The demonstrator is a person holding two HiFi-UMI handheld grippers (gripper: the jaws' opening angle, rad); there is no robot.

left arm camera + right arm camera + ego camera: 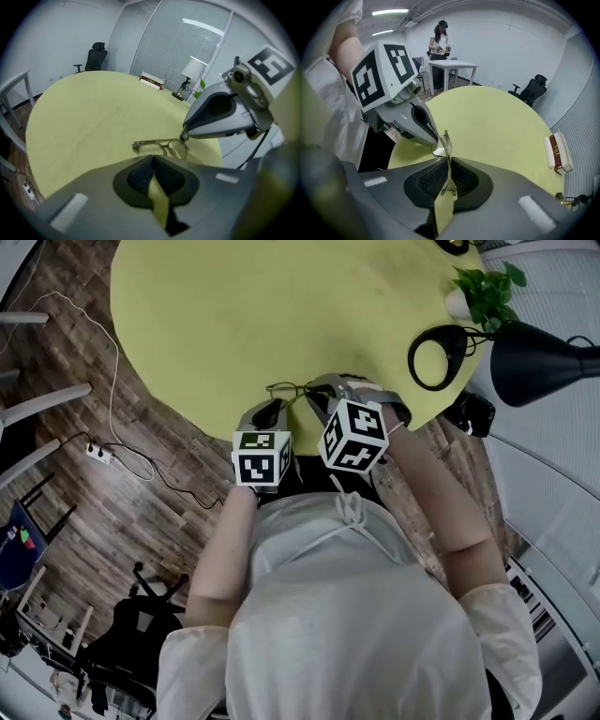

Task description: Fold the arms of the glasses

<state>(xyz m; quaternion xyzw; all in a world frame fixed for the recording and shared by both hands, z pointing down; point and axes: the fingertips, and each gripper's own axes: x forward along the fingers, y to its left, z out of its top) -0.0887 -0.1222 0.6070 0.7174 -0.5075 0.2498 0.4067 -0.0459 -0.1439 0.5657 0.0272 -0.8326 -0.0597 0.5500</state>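
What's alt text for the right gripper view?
The right gripper pinches thin-framed glasses edge-on between its fingers, above a round yellow-green table. The left gripper sits close at the glasses' far end.

No words or numbers are readable; the left marker cube (261, 456) and right marker cube (353, 435) bear only square patterns

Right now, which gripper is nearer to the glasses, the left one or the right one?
Right. The right gripper is shut on the glasses, whose frame stands between its jaws. The left gripper is just short of them, jaws together and empty.
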